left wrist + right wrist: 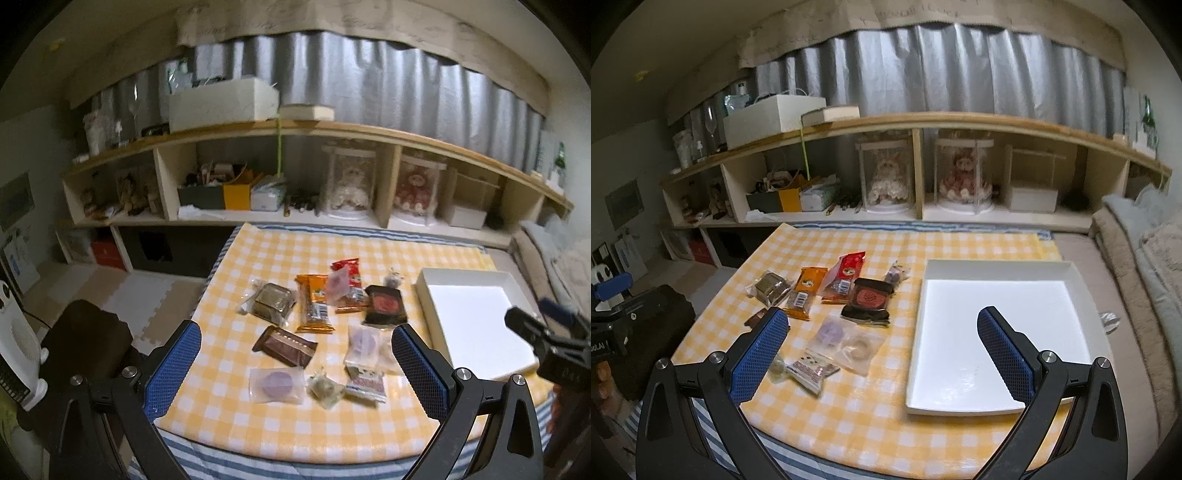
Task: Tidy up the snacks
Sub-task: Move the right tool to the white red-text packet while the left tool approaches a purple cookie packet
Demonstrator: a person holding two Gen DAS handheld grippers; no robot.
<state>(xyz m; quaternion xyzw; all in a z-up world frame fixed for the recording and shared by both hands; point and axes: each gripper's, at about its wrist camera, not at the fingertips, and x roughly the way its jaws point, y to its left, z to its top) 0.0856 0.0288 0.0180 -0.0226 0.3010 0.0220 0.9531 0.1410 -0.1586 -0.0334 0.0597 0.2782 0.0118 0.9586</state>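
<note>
Both grippers are being held above the near edge of a table covered with a yellow checked cloth (280,424), and nothing is being gripped by either. The left gripper (295,365) is being kept with its blue-padded fingers (173,373) spread wide apart, and the snacks are lying ahead of it and between its fingers: a clear packet with a purple disc (275,384) is lying nearest, with a brown chocolate bar (284,345) just beyond it and a small red-and-white packet (367,386) to the right. Farther off, an orange wrapper (314,302), a red packet (347,271), a clear bag of dark blocks (269,301) and a black packet with a red rose (384,304) are being seen clustered together. The right gripper (882,354) is also being held wide open; its left finger (757,358) is being shown over the edge of the snack pile, while its right finger (1004,358) is hanging over a white tray (997,269). The tray is lying on the cloth just to the right of the snacks, apart from them. The right gripper is also being glimpsed at the right edge of the left wrist view, beside the tray.
</note>
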